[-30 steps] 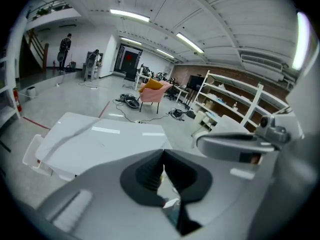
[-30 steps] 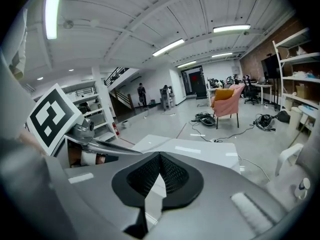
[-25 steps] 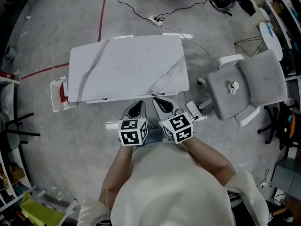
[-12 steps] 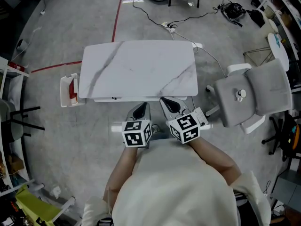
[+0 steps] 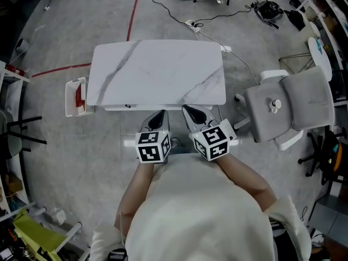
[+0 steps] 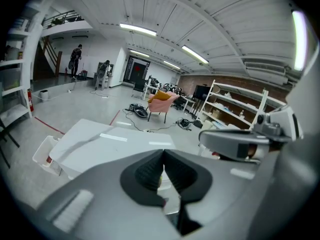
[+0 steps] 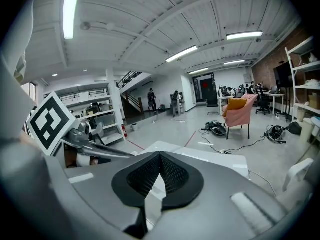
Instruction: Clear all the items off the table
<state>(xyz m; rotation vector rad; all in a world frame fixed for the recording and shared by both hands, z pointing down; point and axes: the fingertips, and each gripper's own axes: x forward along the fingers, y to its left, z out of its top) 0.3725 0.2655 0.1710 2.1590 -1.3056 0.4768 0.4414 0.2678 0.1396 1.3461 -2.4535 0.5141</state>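
Observation:
A white marble-patterned table [image 5: 157, 72] stands in front of me with a bare top; it also shows ahead in the left gripper view as the table [image 6: 100, 141] and in the right gripper view as the table [image 7: 200, 156]. My left gripper [image 5: 159, 116] hovers just short of the table's near edge, shut with nothing between its jaws. My right gripper [image 5: 190, 113] sits beside it, also shut and empty. In the gripper views the left gripper [image 6: 163, 154] and right gripper [image 7: 160, 156] show their dark pads meeting at the tips.
A white bin [image 5: 75, 97] with something red inside hangs at the table's left end. A grey office chair [image 5: 288, 107] stands to the right. Cables and a power strip [image 5: 190, 23] lie on the floor beyond the table. A pink chair [image 7: 239, 110] stands further back.
Both grippers drifted slightly and the view shifted; the jaws stayed shut and the tabletop stayed bare.

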